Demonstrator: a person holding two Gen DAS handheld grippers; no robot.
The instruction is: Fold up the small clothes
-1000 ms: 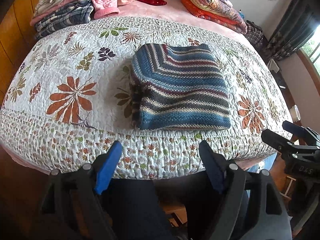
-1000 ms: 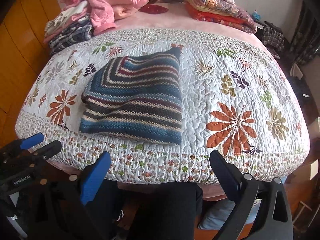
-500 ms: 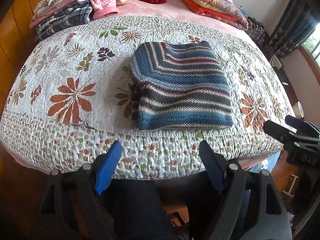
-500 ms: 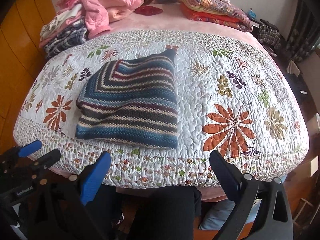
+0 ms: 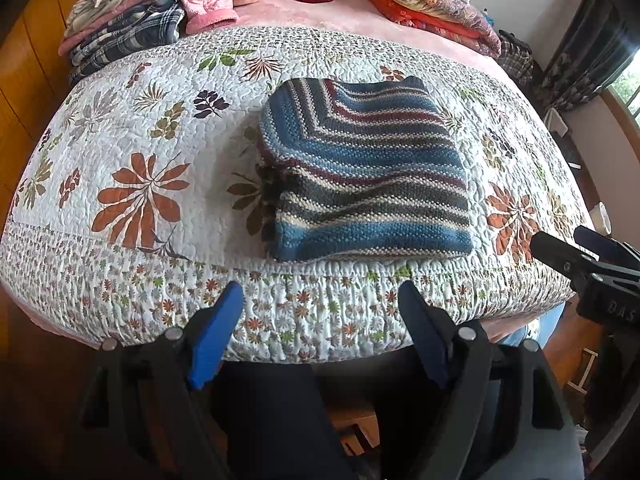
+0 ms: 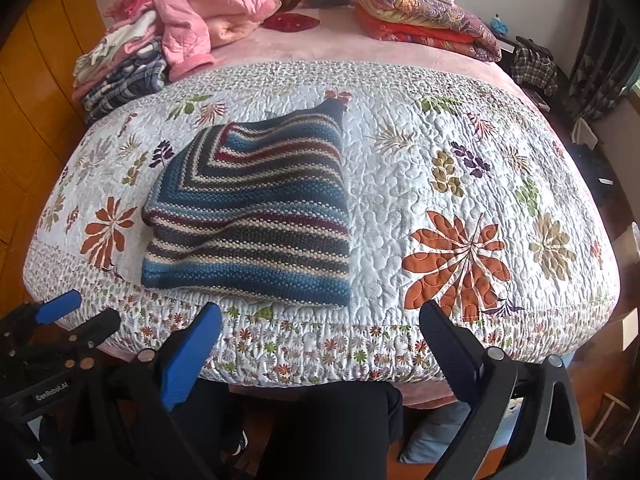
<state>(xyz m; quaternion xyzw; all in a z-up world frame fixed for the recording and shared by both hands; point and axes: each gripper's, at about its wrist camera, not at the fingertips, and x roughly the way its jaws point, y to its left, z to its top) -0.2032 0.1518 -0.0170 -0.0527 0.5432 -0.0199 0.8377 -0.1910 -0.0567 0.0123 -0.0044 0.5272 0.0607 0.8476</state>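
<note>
Both grippers drift slightly; left gripper (image 5: 320, 340) and right gripper (image 6: 320, 356) hang apart, empty. My striped knit (image 5: 362, 180) looks fully folded; the far pile (image 6: 132, 64) perhaps remains.

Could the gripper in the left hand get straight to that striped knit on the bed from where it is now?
Probably yes. The left gripper is open and empty at the near edge of the quilt, and the folded striped knit lies just ahead of it. Only bare quilt lies between them, and the right gripper sits off to the side.
</note>
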